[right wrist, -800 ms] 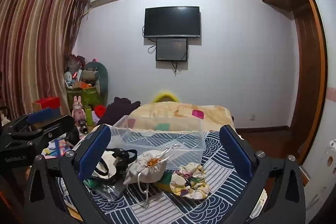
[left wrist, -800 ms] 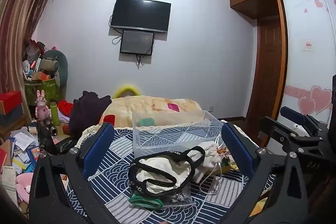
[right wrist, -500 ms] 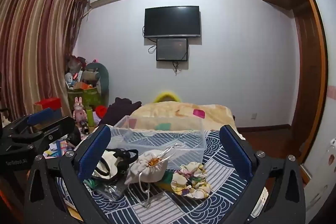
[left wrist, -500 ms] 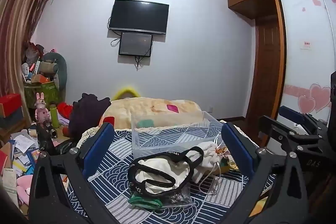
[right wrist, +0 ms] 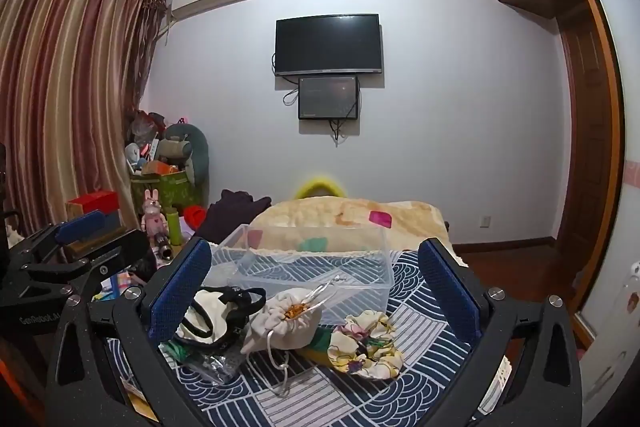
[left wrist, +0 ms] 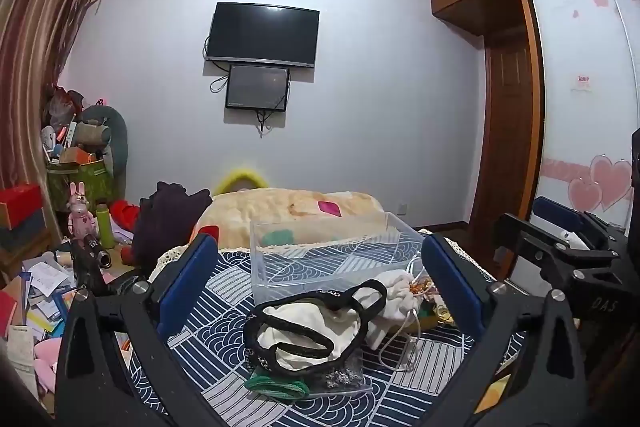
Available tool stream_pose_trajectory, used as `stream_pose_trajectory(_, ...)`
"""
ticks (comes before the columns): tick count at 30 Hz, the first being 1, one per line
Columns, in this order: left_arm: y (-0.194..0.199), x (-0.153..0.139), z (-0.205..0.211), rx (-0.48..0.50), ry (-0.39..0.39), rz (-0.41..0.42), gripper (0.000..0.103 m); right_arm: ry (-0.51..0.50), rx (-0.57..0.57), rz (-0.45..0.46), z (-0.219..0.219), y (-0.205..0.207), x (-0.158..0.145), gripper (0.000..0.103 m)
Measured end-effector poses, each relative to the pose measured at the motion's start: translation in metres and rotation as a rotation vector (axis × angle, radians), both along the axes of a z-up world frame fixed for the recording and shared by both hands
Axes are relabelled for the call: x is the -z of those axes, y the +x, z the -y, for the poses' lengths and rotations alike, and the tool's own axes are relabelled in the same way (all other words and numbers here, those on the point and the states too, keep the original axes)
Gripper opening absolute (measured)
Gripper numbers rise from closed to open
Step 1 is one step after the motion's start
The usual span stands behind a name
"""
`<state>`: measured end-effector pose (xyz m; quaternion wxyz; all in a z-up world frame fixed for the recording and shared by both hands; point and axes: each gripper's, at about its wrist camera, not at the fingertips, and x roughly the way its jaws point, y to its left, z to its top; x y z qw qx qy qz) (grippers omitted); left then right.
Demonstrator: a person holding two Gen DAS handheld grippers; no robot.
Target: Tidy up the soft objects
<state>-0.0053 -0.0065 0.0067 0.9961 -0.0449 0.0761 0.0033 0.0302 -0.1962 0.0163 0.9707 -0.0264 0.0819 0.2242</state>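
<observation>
Left gripper (left wrist: 320, 287) jaws wide apart, nothing between the blue pads, held above the patterned cloth (left wrist: 224, 339). Right gripper (right wrist: 314, 285) same: jaws spread wide, empty, above the same cloth.

Landmark: clear plastic bin (left wrist: 332, 255), open top, nothing visible inside, sits on the navy-and-white wave-pattern cloth.

Soft things all lie in front of the bin, on the near side:
- green elastic band (left wrist: 276, 385), nearest of all, coiled flat, partly under the cream bag.
- clear zip bag (left wrist: 344, 379) with small dark bits inside, beside the green band, also tucked under the cream bag.
- cream cloth bag with black straps (left wrist: 304, 331), crumpled, straps looped on top, in front of the bin's left half.
- floral scrunchie (right wrist: 366, 343), cream with yellow and purple print, ruffled, in front of the bin's right corner, just beside the pouch.
- white drawstring pouch (right wrist: 286, 323), cinched mouth showing orange-gold contents, white cords trailing forward, touching or nearly touching the bin's front wall; can't tell which.

Behind the bin: beige blanket (left wrist: 288, 207) with coloured patches, dark garment (left wrist: 168, 219) to its left. Further back, on the wall, TV (left wrist: 262, 35) with a smaller screen under it.
</observation>
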Motion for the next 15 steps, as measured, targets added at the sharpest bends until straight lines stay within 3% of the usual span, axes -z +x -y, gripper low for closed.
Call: stream_pose_trajectory(15, -0.0024, -0.002, 0.0025, 0.002, 0.012, 0.015, 0.103, 0.009, -0.004, -0.001, 0.0009, 0.0, -0.0037, 0.103)
